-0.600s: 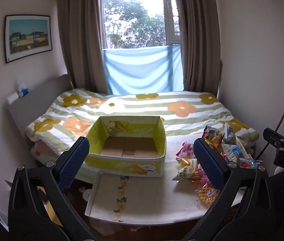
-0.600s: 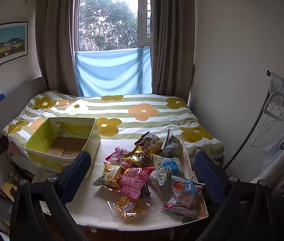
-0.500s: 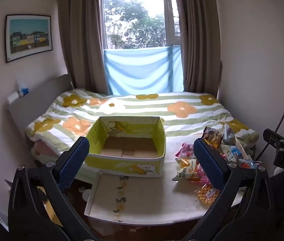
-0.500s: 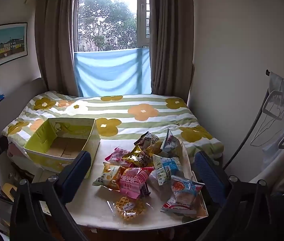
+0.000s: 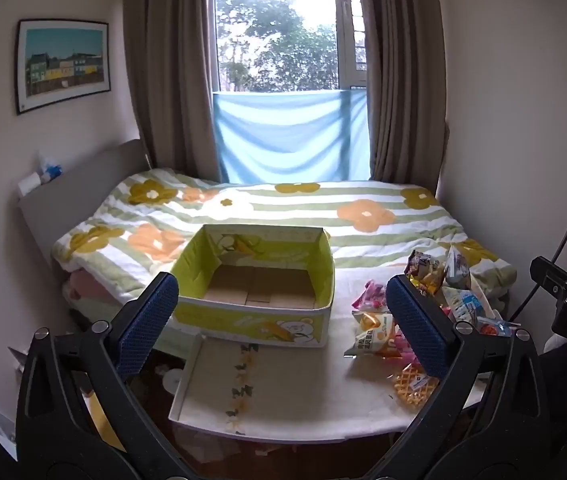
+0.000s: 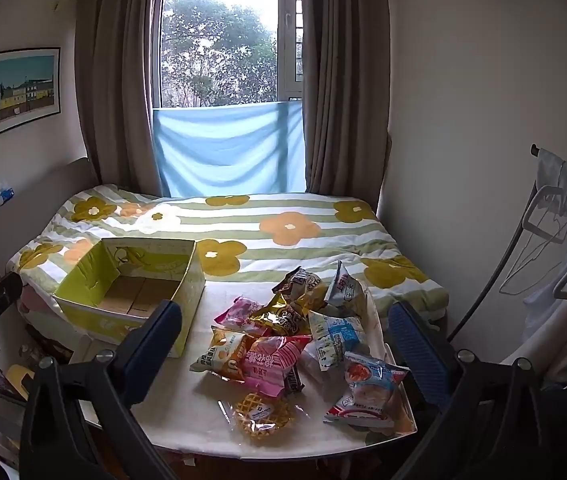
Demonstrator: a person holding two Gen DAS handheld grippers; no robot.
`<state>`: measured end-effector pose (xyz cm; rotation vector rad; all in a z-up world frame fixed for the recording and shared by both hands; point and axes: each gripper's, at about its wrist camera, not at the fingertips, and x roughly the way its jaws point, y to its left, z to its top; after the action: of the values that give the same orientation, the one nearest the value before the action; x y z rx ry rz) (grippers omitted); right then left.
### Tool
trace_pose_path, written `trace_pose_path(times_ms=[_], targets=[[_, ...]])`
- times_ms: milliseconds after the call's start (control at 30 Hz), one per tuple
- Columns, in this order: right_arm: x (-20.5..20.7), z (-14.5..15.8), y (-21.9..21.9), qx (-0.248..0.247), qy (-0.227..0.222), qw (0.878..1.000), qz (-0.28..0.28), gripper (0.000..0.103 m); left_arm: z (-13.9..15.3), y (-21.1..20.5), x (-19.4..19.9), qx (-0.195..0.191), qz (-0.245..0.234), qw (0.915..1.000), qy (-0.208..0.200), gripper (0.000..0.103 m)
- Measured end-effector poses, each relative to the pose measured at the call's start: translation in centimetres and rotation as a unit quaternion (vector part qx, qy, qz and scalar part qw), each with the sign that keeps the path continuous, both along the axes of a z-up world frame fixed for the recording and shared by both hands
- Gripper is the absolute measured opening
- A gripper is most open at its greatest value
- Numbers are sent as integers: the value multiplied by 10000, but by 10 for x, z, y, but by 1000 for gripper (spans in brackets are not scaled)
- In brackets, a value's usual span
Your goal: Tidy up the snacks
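Note:
An open yellow-green cardboard box (image 5: pixel 259 280) (image 6: pixel 131 292) with nothing in it stands at the far left of a small white table (image 5: pixel 303 392) (image 6: pixel 191 412). Its flap (image 5: pixel 211 380) lies flat toward me. Several snack packets (image 6: pixel 295 332) (image 5: pixel 423 312) lie heaped on the table's right half, among them a pink packet (image 6: pixel 267 364), a wrapped waffle (image 6: pixel 261 414) and a blue-white packet (image 6: pixel 371 388). My left gripper (image 5: pixel 283 320) hovers open before the box. My right gripper (image 6: pixel 283 348) hovers open above the heap, touching nothing.
A bed with a flowered green-striped quilt (image 5: pixel 283 208) runs behind the table up to the curtained window (image 6: pixel 227 80). A clothes rack with hangers (image 6: pixel 555 240) stands at the right. Clutter lies on the floor at the left (image 6: pixel 11 384).

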<state>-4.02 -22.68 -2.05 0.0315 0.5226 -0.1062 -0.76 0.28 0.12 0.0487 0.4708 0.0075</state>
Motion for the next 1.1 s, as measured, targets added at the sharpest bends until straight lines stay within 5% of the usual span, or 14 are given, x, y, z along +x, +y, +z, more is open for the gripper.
trace_pose_path(times_ms=[1100], targets=[[-9,2,4,-7,-47,10000,-2,103,1,6,-5,-10,20,10000,34,103]])
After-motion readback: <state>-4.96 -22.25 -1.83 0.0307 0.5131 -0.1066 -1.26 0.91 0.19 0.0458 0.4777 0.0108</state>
